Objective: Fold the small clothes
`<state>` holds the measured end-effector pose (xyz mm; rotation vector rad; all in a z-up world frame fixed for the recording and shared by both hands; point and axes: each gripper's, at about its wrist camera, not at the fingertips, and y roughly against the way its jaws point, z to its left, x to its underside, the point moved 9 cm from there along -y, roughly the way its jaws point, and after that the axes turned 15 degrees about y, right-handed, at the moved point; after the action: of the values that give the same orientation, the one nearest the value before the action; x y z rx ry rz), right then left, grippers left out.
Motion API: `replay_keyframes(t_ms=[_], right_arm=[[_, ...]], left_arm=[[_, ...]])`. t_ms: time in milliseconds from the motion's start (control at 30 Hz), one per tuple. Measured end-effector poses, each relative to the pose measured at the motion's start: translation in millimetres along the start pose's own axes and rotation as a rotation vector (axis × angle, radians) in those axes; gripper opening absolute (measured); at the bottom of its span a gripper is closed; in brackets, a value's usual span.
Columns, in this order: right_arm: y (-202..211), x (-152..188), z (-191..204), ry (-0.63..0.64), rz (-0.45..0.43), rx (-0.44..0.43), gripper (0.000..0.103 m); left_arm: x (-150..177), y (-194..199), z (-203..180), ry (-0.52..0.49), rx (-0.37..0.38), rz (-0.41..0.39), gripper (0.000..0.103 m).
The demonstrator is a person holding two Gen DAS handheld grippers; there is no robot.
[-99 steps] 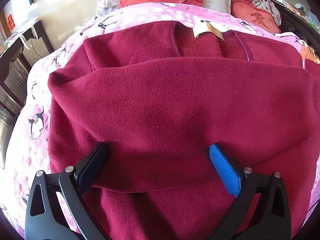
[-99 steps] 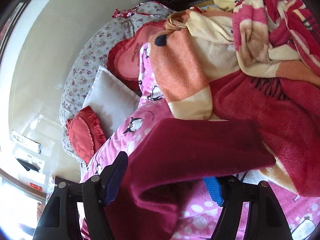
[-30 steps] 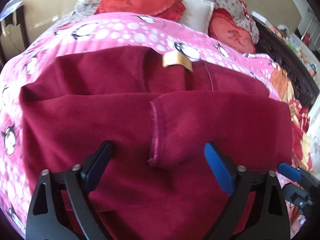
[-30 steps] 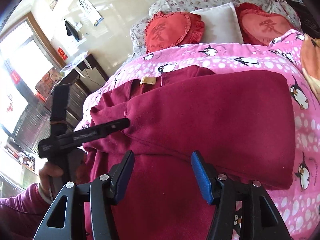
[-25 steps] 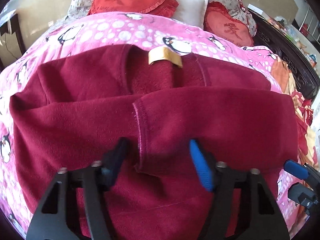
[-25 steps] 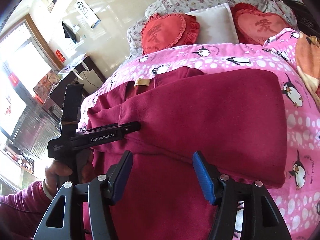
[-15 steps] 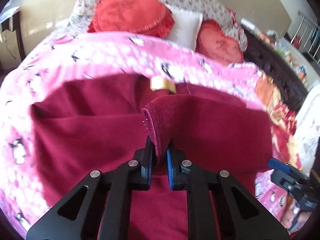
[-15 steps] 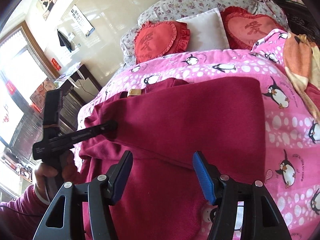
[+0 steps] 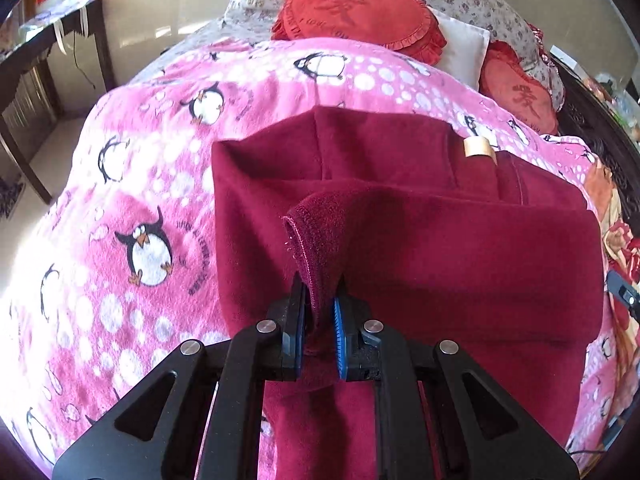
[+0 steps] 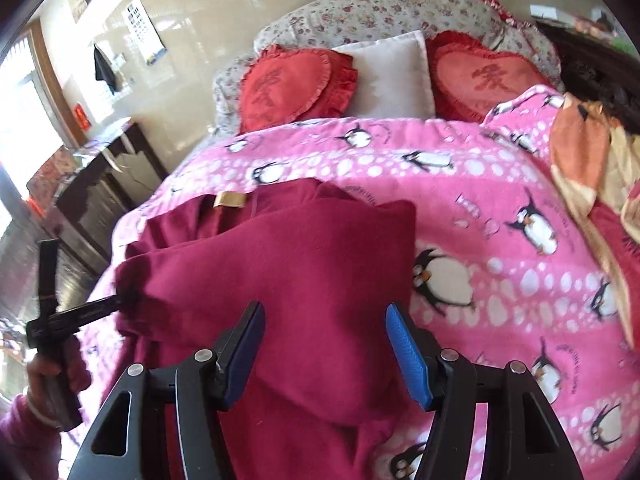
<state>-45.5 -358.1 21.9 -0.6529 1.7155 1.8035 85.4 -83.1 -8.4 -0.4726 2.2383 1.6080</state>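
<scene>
The pink penguin-print fleece blanket (image 9: 132, 184) covers the bed, soft and napped, and extends left of and beyond the fingers in both wrist views. On it lies the maroon fleece top (image 9: 460, 248), thick, matte and pile-textured, its body ahead of both grippers with the tan neck label (image 9: 476, 147) at the far edge. Change since 1.0 s ago: the left gripper (image 9: 320, 312), then wide open over the folded-in sleeve, has closed and now pinches the sleeve cuff (image 9: 298, 236) between its 2 blue pads, with the stitched hem standing up just beyond the fingertips. The cuff is raised off the layer beneath; 0.8 s ago it lay flat. Judgement: the sleeve is being repositioned, so the fold is part-way, not finished. The right gripper (image 10: 326, 344) is wide open and holds nothing, with the top's folded right side lying between and ahead of its fingers; contact with the cloth cannot be told. Its open stance matches the view 0.5 s ago. 2 red heart cushions (image 10: 296, 84) with frilled edges sit far beyond the fingertips.
</scene>
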Motion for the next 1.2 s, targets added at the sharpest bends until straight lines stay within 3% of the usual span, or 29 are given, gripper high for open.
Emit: replay_keyframes(t_ms=[67,100,133,200,300,400,667,867,1033,1200], right_arm=[[-7,-5,0,0.027,0.014,0.015,0.060],[-12,-6,0,0.049,0.029,0.031,0.055],[-20,-7,-1,0.082,0.052,0.061,0.043],[-37,-9,-8,0.129,0.092,0.138,0.038],[-55,-12,-22,0.109,0.104,0.142,0.038],[-46,-18,-24,0.092,0.104,0.135,0.038],[-13,7,8,0.094,0.111,0.044,0.042],[-34,47,9,0.185,0.216,0.141,0.042],[-26,45,12,0.189,0.208,0.154,0.042],[-7,37,16,0.121,0.170,0.089,0.043]], left_arm=[[-2,-2,-2,-0.001,-0.007,0.001,0.011],[-4,-6,-2,0.003,-0.011,0.008,0.011],[-6,-10,-3,0.008,-0.013,0.015,0.011],[-6,-15,1,0.017,-0.009,0.028,0.013],[-8,-13,4,0.042,-0.002,0.045,0.018],[-8,-2,7,0.052,0.001,0.041,0.024],[-2,12,14,0.055,-0.006,0.017,0.024],[-1,-15,22,0.082,-0.072,0.031,0.024],[0,-9,19,0.079,-0.071,0.025,0.024],[-4,6,18,0.087,-0.049,-0.005,0.024]])
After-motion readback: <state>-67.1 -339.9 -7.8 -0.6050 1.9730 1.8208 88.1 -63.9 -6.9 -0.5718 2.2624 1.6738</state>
